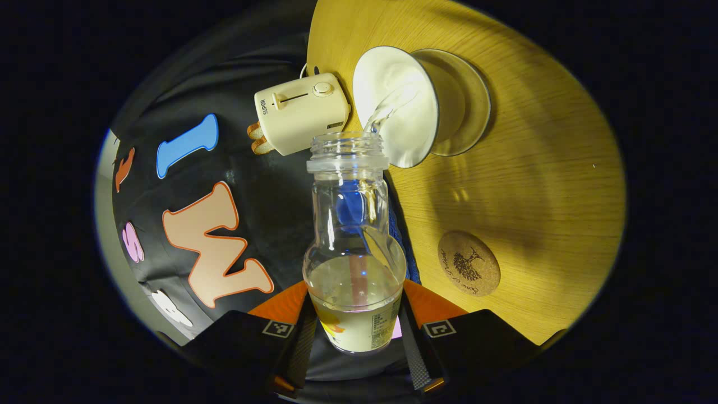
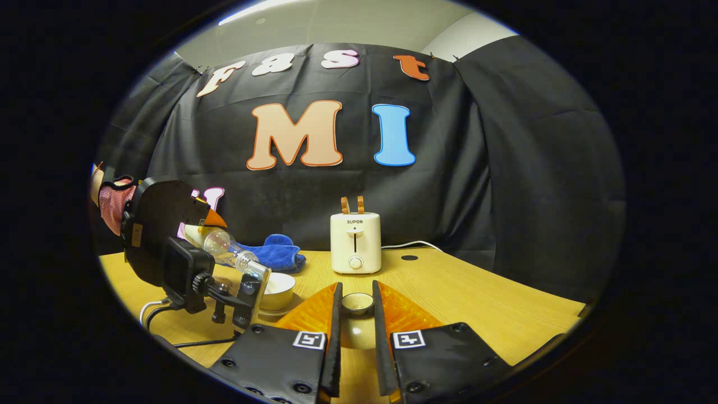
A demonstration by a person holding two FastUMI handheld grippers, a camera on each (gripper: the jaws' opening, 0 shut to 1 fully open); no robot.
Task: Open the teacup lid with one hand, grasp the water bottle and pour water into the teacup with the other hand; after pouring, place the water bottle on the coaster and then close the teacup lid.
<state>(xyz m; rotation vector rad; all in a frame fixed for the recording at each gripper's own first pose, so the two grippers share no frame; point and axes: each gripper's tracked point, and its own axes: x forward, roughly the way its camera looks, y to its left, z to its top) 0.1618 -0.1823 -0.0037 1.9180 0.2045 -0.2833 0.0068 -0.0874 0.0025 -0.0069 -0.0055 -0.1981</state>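
Note:
My left gripper (image 1: 356, 314) is shut on the clear water bottle (image 1: 353, 247), low on its body near the label. The uncapped bottle is tipped toward the white teacup (image 1: 395, 106), and a thin stream of water runs from its mouth into the cup. The cup stands on a saucer (image 1: 477, 106), with the round cork coaster (image 1: 468, 264) bare on the table nearby. In the right gripper view, my right gripper (image 2: 357, 294) is shut on the small teacup lid (image 2: 357, 303), held above the table. The left gripper (image 2: 210, 227) with the tilted bottle (image 2: 227, 249) sits over the teacup (image 2: 279, 289).
A cream toaster (image 2: 355, 242) with bread slices stands at the back of the wooden table (image 2: 477, 297), its cord trailing right. A blue cloth (image 2: 277, 252) lies behind the cup. Black cables (image 2: 185, 342) run along the table's front left edge.

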